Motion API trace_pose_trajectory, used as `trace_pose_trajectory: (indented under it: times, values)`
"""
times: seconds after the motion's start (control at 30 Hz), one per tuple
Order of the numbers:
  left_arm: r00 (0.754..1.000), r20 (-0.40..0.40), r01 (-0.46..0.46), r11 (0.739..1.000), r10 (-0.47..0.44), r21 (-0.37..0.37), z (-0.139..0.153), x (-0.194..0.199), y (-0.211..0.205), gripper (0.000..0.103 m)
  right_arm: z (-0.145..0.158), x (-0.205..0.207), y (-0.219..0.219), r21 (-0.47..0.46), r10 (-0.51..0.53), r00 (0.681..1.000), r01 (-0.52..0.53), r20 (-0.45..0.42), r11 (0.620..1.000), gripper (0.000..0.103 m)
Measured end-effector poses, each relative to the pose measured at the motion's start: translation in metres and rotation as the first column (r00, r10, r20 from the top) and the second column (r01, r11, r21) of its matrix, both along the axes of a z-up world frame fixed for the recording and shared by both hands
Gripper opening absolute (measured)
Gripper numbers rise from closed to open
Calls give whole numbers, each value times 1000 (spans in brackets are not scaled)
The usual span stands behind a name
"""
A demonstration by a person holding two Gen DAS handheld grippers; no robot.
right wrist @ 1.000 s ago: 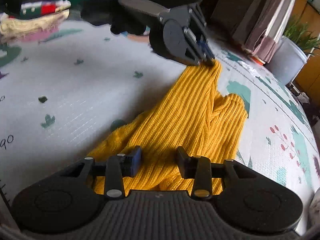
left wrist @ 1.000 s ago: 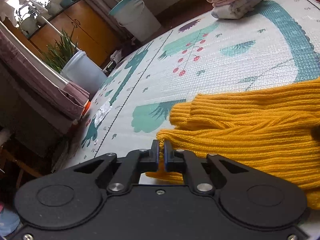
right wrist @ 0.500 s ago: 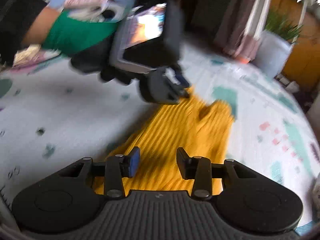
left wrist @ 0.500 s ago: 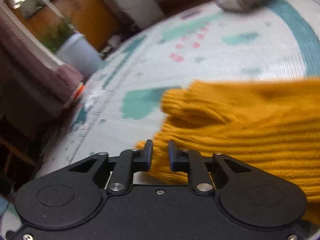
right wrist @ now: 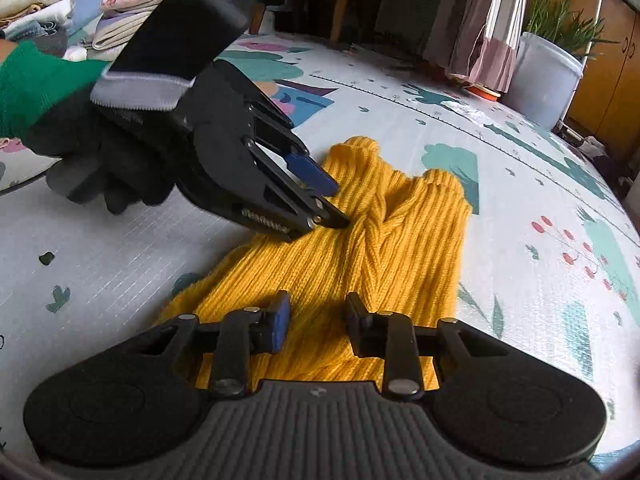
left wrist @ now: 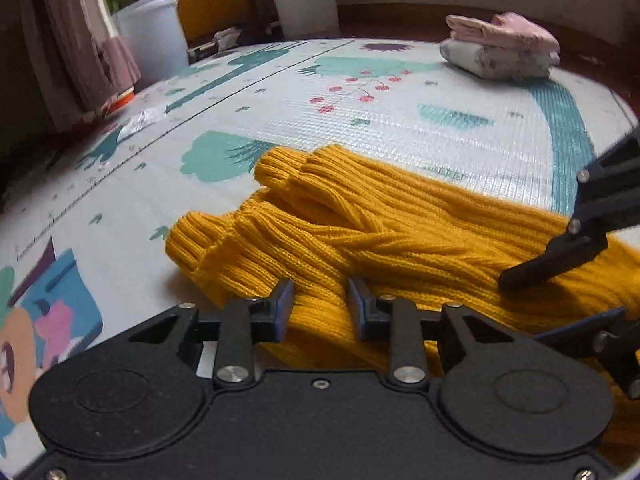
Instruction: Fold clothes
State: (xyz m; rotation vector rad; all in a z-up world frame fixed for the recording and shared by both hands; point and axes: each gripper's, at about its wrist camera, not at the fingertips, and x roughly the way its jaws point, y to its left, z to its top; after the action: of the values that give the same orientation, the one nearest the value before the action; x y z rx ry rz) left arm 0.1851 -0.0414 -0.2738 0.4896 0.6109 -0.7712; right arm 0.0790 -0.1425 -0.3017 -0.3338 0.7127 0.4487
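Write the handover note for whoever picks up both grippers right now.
Left gripper: open, its fingers have just been opening after letting go of the yellow sweater; knit lies under the gap, nothing pinched.
Right gripper: open, fingers have just been closing a little, hovering over the sweater's near end, no grip yet.
Sweater: flat on the play mat, bunched lengthwise, both ribbed cuffs stacked at the far end.
Done: a folded pile sits at the mat's far edge; sleeves appear laid in.
Left: probably take hold again, fold the sweater end to end and move it to the pile.
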Motion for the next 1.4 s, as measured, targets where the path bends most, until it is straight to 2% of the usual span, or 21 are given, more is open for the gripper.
trace_pose_trajectory:
  times: [0.13, 0.17, 0.27, 0.33, 0.4, 0.43, 0.5, 0.63, 0.73, 0.83, 0.9, 1.0, 1.13, 1.23, 1.33, 1.4]
  values:
    - [1000, 6, 5, 999, -6, 48, 7, -3, -5, 29, 1, -2, 5, -27, 22, 1000, -22, 8, 999, 32]
    - [1000, 5, -5, 999, 5, 43, 15, -3, -3, 29, 6, -4, 6, -38, 30, 999, -29, 18, 999, 32]
    - [1000, 22, -8, 999, 8, -33, 33, -9, 3, 30, 24, -18, 0, -26, 46, 990, -43, 134, 999, 31]
    - [1000, 10, 12, 999, -11, -47, 32, -12, 0, 30, 21, -18, 0, -37, 65, 991, -61, 114, 997, 31]
    - [999, -26, 27, 1000, -28, -13, 15, -15, -6, 29, 7, -12, -3, -21, 57, 998, -56, 19, 998, 31]
    - [999, -28, 35, 999, -35, 5, 7, -18, -8, 29, 5, -11, -5, -3, 53, 999, -53, 8, 999, 31]
    - [998, 31, 47, 999, -47, 26, -3, -28, -11, 29, 2, -8, -5, -1, 70, 998, -70, -7, 998, 32]
    - [999, 19, 33, 997, -35, 63, 12, -27, -15, 30, 8, -1, -2, -47, 167, 986, -168, -30, 985, 33]
    - [998, 51, 21, 1000, -21, 7, 33, -37, -5, 30, 31, 7, -16, -25, 254, 966, -255, -56, 966, 32]
    - [996, 87, 25, 998, -19, -60, 48, -54, 3, 30, 51, 12, -39, -88, 373, 924, -380, -85, 921, 32]
    - [990, 139, 46, 996, -35, -74, 47, -74, 0, 30, 63, 9, -55, -123, 417, 902, -429, -115, 895, 32]
    - [989, 104, 108, 992, -101, -65, 33, -92, -10, 30, 79, 0, -77, -165, 482, 863, -502, -150, 849, 32]
    - [993, 40, 107, 993, -108, 40, 4, -96, -24, 28, 84, -25, -91, -189, 566, 807, -590, -169, 785, 33]
    - [992, 4, 130, 991, -130, 38, 5, -87, -22, 28, 68, -39, -93, -202, 578, 796, -605, -179, 771, 33]
    - [987, 13, 160, 983, -162, 93, 14, -91, -24, 29, 57, -48, -95, -190, 563, 813, -582, -150, 790, 35]
    - [987, 13, 160, 985, -161, 67, 31, -95, -13, 29, 55, -58, -100, -185, 568, 816, -578, -110, 795, 41]
